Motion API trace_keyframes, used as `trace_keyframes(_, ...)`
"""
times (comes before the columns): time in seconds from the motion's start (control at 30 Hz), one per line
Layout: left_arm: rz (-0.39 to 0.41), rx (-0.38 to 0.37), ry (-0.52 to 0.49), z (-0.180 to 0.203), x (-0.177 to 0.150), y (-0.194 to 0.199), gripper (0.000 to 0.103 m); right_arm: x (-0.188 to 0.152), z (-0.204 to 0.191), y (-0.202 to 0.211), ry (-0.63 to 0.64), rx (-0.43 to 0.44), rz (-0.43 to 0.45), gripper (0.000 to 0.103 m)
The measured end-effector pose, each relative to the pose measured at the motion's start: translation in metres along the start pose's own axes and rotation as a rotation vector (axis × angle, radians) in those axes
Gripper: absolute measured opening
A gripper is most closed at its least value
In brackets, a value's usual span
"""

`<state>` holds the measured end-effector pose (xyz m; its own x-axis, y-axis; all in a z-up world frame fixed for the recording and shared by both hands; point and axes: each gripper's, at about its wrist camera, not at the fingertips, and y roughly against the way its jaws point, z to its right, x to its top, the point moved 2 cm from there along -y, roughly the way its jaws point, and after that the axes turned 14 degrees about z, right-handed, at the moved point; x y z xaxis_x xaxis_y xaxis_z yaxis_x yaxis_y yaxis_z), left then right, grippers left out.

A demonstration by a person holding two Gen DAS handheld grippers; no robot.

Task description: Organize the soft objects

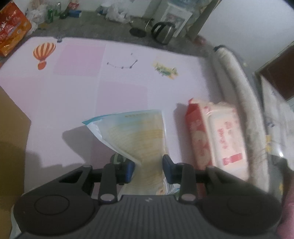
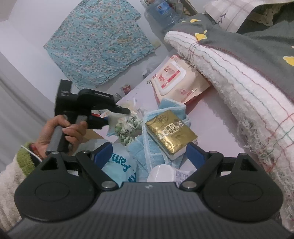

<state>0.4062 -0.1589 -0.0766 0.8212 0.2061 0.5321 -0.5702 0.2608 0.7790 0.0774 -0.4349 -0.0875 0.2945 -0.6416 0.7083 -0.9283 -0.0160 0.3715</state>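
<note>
My left gripper (image 1: 148, 166) is shut on a soft pale blue and yellow packet (image 1: 136, 134) and holds it above the pink mat (image 1: 73, 95). A pink wet-wipes pack (image 1: 218, 137) lies just right of it, against a rolled white towel (image 1: 244, 110). In the right wrist view my right gripper (image 2: 149, 156) is open over a pile: a gold tissue pack (image 2: 170, 133) on a light blue cloth (image 2: 147, 154), a green-and-white patterned item (image 2: 127, 129) and a blue-lettered bag (image 2: 119, 165). The left gripper (image 2: 110, 117) and hand show there too, and the wipes pack (image 2: 174, 80).
A cardboard box (image 1: 11, 125) stands at the mat's left edge. A kettle (image 1: 163, 33), bottles (image 1: 53, 12) and an orange bag (image 1: 11, 27) sit on the floor beyond. A striped towel (image 2: 238, 88) and grey blanket (image 2: 248, 36) fill the right; a floral cloth (image 2: 99, 42) hangs behind.
</note>
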Motion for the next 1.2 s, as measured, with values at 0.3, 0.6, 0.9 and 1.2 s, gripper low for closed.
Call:
trace_keyframes(0.3, 0.114, -0.097, -0.016, 0.017, 0.003, 0.060, 0.033, 0.011, -0.020, -0.003, 0.003, 0.073, 0.001, 0.075)
trace_keyframes(0.6, 0.193, -0.179, -0.096, 0.027, -0.023, 0.127, 0.033, 0.000, -0.027, -0.053, -0.069, 0.103, -0.157, 0.057)
trace_keyframes(0.9, 0.262, -0.218, -0.110, 0.009, -0.061, 0.177, 0.033, 0.014, 0.001, -0.044, 0.002, -0.107, -0.079, 0.057)
trace_keyframes(1.2, 0.318, -0.227, -0.088, -0.009, -0.101, 0.205, 0.033, 0.018, -0.002, -0.048, 0.083, -0.152, -0.087, 0.067)
